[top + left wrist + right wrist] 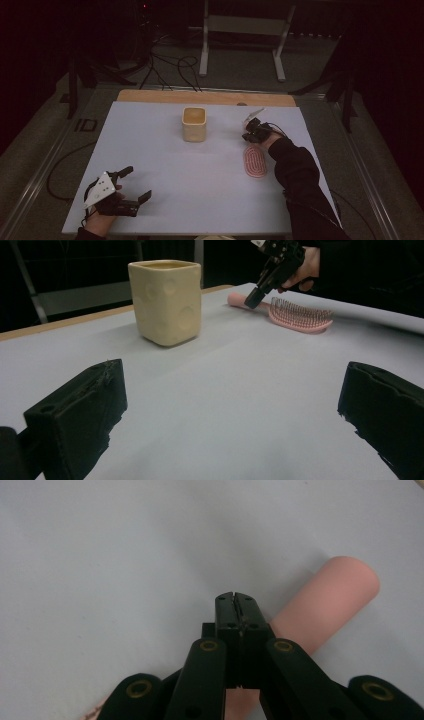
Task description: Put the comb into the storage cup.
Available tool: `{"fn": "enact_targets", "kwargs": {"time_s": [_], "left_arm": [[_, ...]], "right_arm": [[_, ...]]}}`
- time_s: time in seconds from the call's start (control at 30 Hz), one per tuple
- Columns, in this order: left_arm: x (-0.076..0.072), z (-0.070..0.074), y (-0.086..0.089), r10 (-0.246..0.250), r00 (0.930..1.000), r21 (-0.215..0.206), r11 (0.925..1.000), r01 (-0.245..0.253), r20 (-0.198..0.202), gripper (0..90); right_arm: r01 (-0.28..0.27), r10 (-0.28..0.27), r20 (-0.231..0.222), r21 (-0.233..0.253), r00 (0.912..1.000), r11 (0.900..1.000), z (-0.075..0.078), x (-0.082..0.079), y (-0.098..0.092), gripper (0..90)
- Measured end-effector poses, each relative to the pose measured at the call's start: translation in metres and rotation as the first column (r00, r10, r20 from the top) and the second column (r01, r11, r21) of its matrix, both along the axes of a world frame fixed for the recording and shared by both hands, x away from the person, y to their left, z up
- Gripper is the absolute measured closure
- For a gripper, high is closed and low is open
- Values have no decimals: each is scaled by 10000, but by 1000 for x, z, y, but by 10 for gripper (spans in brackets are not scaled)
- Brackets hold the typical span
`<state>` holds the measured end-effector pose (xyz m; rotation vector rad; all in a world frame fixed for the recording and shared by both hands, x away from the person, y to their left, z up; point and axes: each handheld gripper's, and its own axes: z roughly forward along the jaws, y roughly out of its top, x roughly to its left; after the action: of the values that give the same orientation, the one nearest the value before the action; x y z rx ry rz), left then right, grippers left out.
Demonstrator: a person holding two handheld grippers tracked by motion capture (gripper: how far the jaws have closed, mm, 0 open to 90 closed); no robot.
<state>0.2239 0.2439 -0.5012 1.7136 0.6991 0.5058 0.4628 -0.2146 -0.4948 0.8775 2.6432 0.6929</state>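
Observation:
A pink hairbrush (255, 161) lies bristles up on the white table sheet (200, 200), right of centre, with its handle (330, 600) pointing away from the person. My right gripper (248, 131) hovers just over that handle with its jaws pressed together and nothing between them; its tip (251, 300) points down at the brush (300, 316). In its own view the right gripper (235, 600) sits in front of the handle. A cream square cup (194, 124) stands upright at the middle back. My left gripper (136, 183) rests open at the front left, far from both, facing the cup (166, 301).
A wooden strip (200, 96) runs along the table's far edge. Beyond it, cables (170, 65) lie on the floor and a white stand frame (242, 30) rises. Open sheet stretches between the left gripper (230, 405) and the cup.

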Motion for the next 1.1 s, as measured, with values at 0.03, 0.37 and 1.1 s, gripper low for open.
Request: {"fn": "enact_targets", "kwargs": {"time_s": [0.03,0.37,1.1], "left_arm": [[0,0,0,0,10000,-3,10000,0,2,2],[1,0,0,-16,10000,5,10000,16,-2,2],[2,-1,-2,-36,10000,46,10000,36,-61,2]], "right_arm": [[-41,41,-14,-36,10000,10000,0,0,-2,900],[273,-274,-72,-121,9996,9996,2,-4,-18,900],[1023,-1046,-251,-782,9942,9917,5,-15,-67,900]]}}
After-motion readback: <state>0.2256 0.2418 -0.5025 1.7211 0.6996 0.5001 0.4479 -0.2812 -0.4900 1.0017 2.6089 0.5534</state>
